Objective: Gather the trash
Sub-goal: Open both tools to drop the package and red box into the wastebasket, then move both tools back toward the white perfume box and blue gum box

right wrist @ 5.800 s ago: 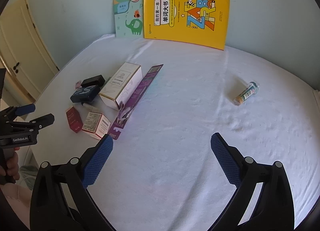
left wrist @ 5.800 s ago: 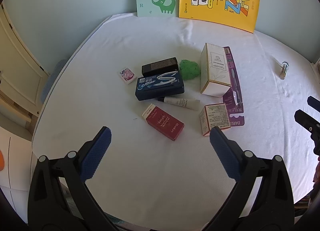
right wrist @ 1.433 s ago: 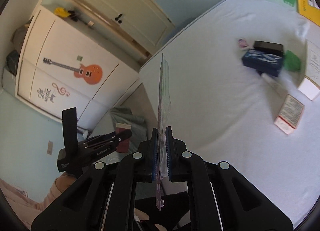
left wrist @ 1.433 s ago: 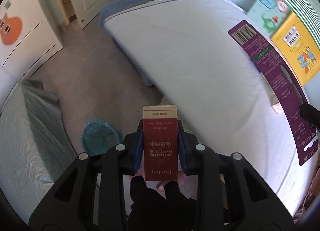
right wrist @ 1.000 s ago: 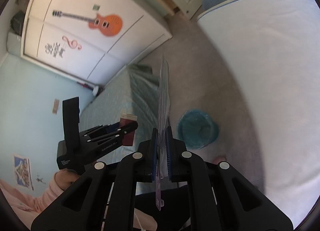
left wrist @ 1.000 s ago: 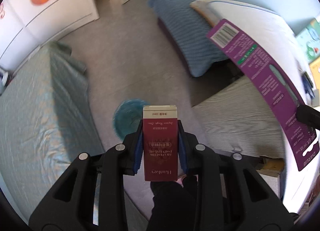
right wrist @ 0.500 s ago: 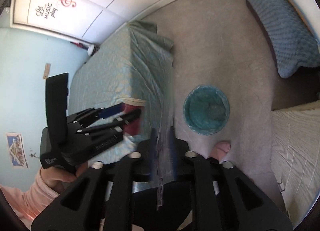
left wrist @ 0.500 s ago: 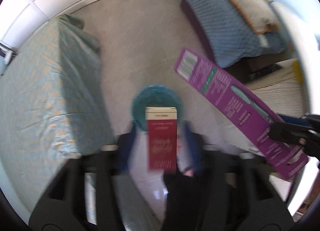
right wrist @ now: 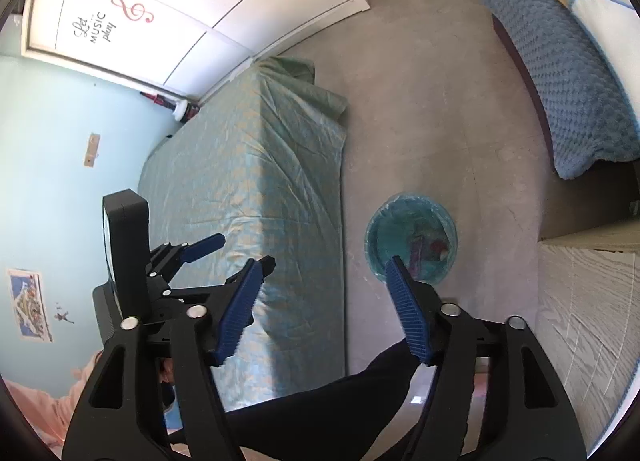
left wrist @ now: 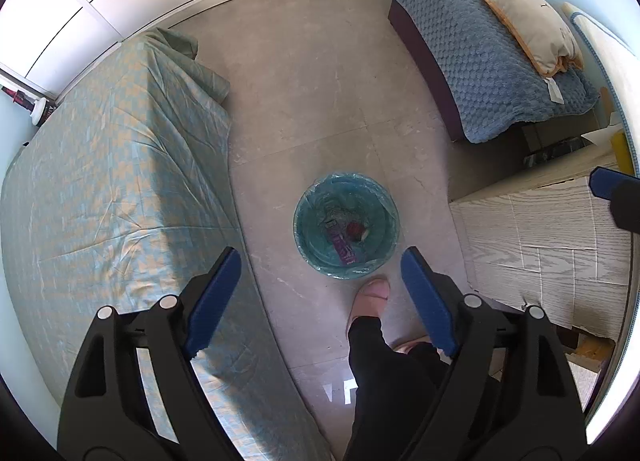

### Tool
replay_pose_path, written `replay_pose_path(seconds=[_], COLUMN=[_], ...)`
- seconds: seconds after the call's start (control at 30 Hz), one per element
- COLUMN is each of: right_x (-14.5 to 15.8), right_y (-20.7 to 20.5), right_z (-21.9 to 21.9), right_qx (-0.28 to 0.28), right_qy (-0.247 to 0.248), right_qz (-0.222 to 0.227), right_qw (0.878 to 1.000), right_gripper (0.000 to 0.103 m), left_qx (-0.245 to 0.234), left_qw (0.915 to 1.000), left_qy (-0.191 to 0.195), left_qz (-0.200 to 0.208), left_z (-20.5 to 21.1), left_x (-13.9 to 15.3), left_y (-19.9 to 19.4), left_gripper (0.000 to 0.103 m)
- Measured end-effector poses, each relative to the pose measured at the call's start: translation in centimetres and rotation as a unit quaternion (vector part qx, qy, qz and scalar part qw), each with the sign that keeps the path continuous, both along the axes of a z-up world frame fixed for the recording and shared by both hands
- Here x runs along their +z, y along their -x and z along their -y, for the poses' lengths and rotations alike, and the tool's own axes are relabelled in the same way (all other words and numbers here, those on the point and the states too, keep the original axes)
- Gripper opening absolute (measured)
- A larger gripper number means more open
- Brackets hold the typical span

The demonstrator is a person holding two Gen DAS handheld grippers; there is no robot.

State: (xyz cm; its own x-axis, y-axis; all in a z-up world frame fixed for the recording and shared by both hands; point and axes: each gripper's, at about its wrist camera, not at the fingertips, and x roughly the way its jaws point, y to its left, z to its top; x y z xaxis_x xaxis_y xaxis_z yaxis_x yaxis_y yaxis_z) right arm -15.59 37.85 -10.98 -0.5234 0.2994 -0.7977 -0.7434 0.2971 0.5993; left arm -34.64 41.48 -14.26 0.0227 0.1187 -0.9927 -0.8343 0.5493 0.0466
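Note:
A round teal trash bin (left wrist: 346, 224) with a plastic liner stands on the grey floor, also visible in the right wrist view as the bin (right wrist: 411, 237). Inside it lie the purple card package (left wrist: 340, 243) and the red box (left wrist: 354, 229). My left gripper (left wrist: 320, 273) points straight down over the bin; its jaws are opening and nothing is between them. My right gripper (right wrist: 324, 285) hangs beside the bin, jaws opening, also with nothing between them. The left gripper (right wrist: 224, 251) shows at the left of the right wrist view.
A bed with a green checked sheet (left wrist: 120, 181) lies left of the bin. A blue quilted bench (left wrist: 492, 61) with a pillow (left wrist: 528, 25) stands at the upper right, wood-grain furniture (left wrist: 552, 221) at the right. A person's foot (left wrist: 370, 297) and dark trouser leg stand just below the bin.
Both grippers opened and let go: the red box dropped from the left one and the purple package from the right one, and both now lie in the bin.

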Motion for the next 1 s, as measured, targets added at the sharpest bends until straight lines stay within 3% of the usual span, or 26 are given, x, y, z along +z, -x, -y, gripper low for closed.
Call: replay_pose_path(seconds=[0.2,0.5,0.67,1.0], right_x=[1.5,3.6,4.6,7.1], right_y=[-1.6,-5.4,-7.2,-10.4], right_z=[2.0,7.1,10.7,19.7], right_qx=[-0.023,-0.101,-0.16,-0.276], right_qy=[-0.018,-0.041,-0.036,-0.064], right_qz=[0.009,0.025,0.038,0.089], right_qw=[1.0,0.994,0.986,0.955], right_gripper=[0.08,0.085,0.085,0.086], left_qx=[-0.018,-0.112,-0.172,-0.275], left_qw=[0.9996,0.9909,0.9799,0.9531], left_qy=[-0.019,-0.07,-0.089,-0.097], left_qz=[0.009,0.029,0.047,0.081], left_z=[0.9,3.6,6.0,11.7], left_x=[1.5,5.1,6.9,9.1], left_y=[-1.3,-6.8,-10.5,-16.3], left_gripper=[0.083,0.086,0.088,0.093])
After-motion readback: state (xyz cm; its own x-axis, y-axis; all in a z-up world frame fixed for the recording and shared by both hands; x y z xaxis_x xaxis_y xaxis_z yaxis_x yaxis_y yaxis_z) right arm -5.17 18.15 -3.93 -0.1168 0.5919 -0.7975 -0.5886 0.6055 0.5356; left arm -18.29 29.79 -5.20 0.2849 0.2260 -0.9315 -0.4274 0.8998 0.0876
